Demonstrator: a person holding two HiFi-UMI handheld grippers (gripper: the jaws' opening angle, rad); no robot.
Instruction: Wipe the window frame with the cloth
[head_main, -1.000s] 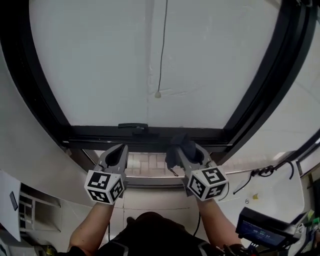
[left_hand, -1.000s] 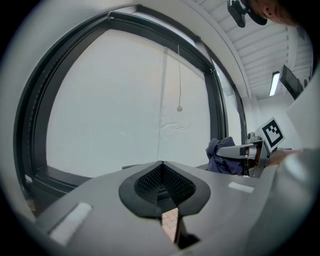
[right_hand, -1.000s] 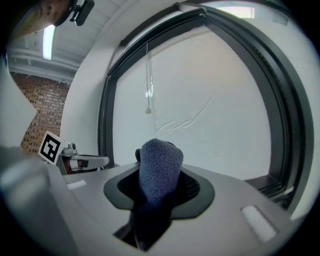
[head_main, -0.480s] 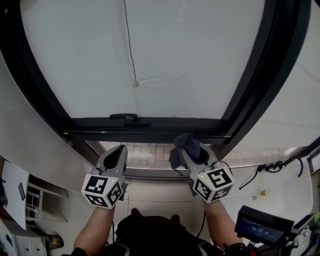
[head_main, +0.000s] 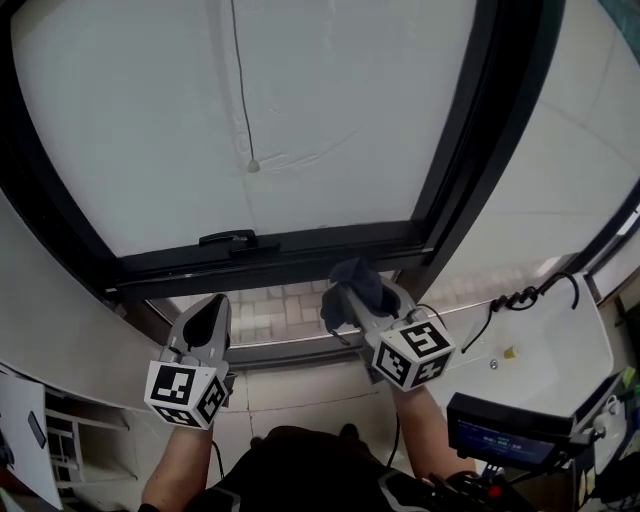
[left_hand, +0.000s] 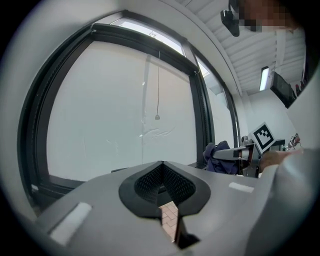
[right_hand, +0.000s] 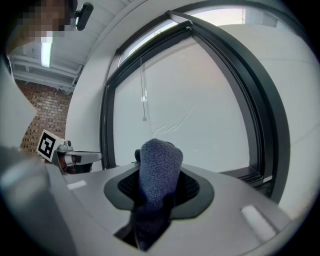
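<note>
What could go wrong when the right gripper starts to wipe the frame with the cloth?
The cloth is only a bunched wad in the right gripper, so rubbing the window frame may pull it out. It could also snag on the handle on the frame's lower part. The hanging cord might get caught too.

The cloth lies just before the window frame (its lower rail); the left gripper is to its left, apart.
</note>
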